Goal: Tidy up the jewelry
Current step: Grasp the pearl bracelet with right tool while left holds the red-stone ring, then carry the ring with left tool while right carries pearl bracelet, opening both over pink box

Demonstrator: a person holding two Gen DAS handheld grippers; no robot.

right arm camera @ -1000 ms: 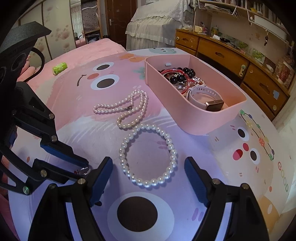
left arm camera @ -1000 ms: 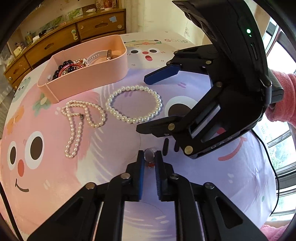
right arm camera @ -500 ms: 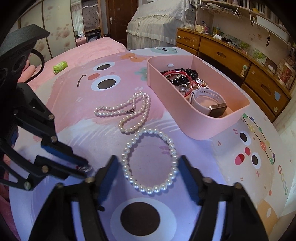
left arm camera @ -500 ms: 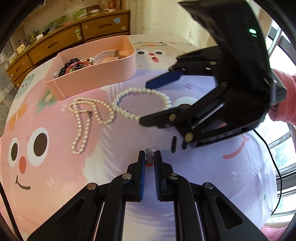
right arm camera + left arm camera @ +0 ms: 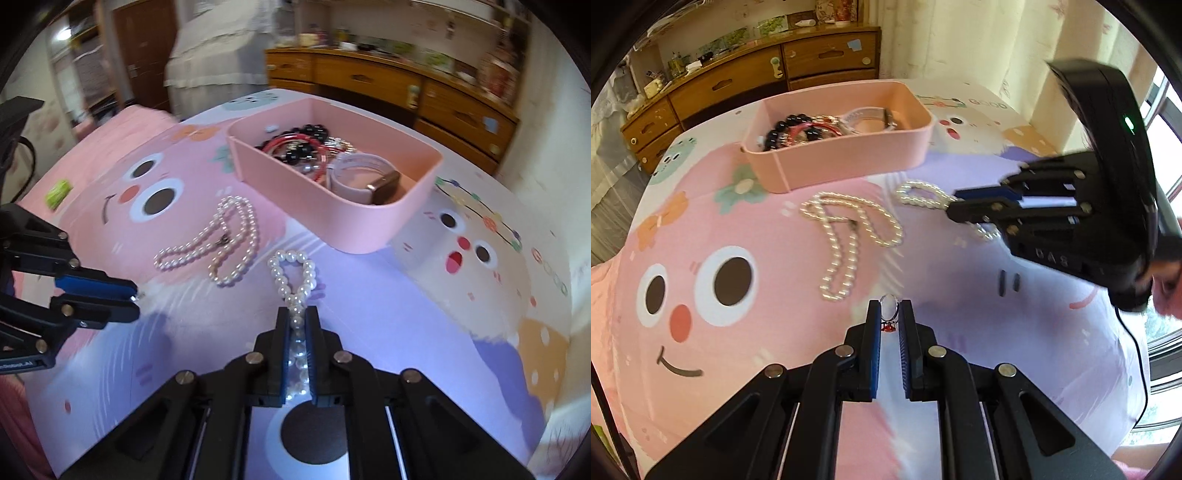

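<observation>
1. Right now my right gripper (image 5: 297,325) has just been closing and is pinched on the pearl bracelet (image 5: 293,275), squeezing it into a long loop; only the near beads sit between the pads, so I judge a quick lift could let them roll out.
2. My left gripper (image 5: 889,317) is clamped narrow on a small ring (image 5: 888,309) with a red stone, held at the very tips; a jolt might flick it onto the patterned cover.
3. I see the pink tray (image 5: 373,225) far of both, already crowded with bangles and a watch.
4. Loose beside the bracelet's far end lies the pearl necklace (image 5: 221,245), which could snag as I carry.
</observation>
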